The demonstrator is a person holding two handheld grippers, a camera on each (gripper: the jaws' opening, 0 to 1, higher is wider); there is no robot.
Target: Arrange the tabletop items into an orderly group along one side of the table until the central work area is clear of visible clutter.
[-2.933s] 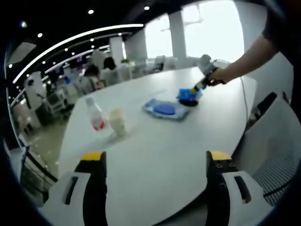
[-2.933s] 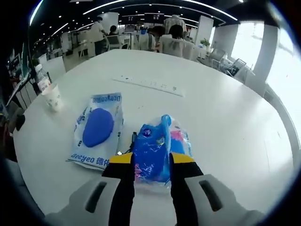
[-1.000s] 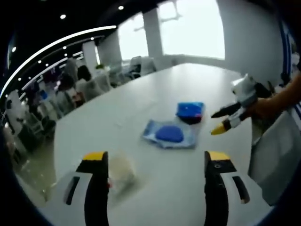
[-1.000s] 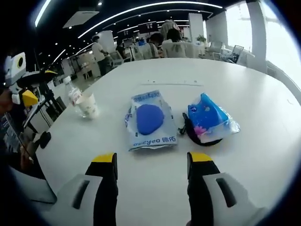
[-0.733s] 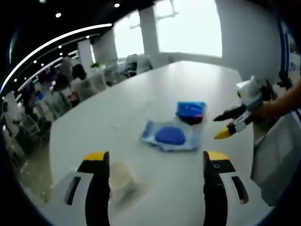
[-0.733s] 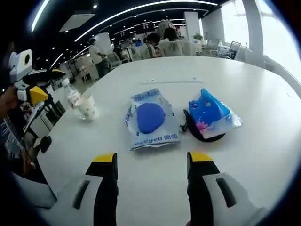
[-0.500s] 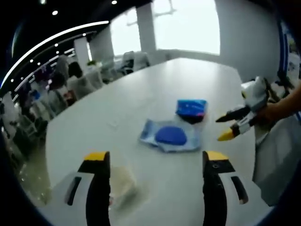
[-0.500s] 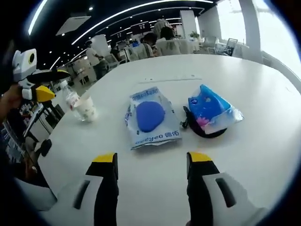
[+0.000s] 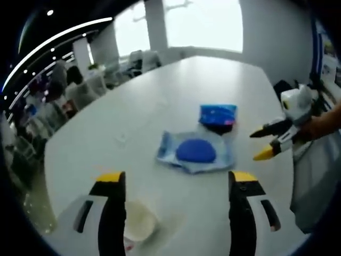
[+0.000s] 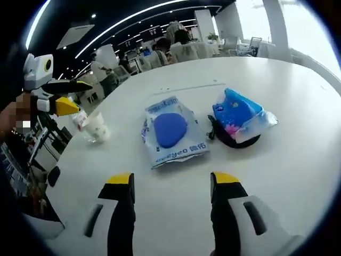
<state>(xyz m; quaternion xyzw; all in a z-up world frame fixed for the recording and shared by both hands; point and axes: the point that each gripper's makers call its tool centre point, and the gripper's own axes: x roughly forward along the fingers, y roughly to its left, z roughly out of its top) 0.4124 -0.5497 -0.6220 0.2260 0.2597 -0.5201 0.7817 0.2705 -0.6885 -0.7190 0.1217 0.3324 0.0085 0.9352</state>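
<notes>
So from the right gripper view we've got the left gripper [image 10: 72,95] way over on the left, held up above the table edge with its yellow-tipped jaws spread apart and nothing in them, right over the paper cup [image 10: 96,128], which has a water bottle [image 10: 80,119] standing just behind it, touching or nearly so. Taking the flat clear packet with the blue pad [image 10: 171,132] as our landmark in the middle of the white table [image 10: 298,160]: the cup sits well off to its left near the table edge, and just to its right is the blue tissue pack [image 10: 238,120], which rests on top of some dark round thing [image 10: 234,143] we can't make out. The right gripper [image 10: 170,184] hangs in front of the packet, jaws wide apart, holding nothing. In the left gripper view the left gripper [image 9: 173,181] is also spread wide and empty, with the cup [image 9: 137,226] right by its left jaw, the packet [image 9: 195,151] beyond, the tissue pack [image 9: 217,114] just past that, and the right gripper [image 9: 266,144] off to the packet's right, jaws apart
</notes>
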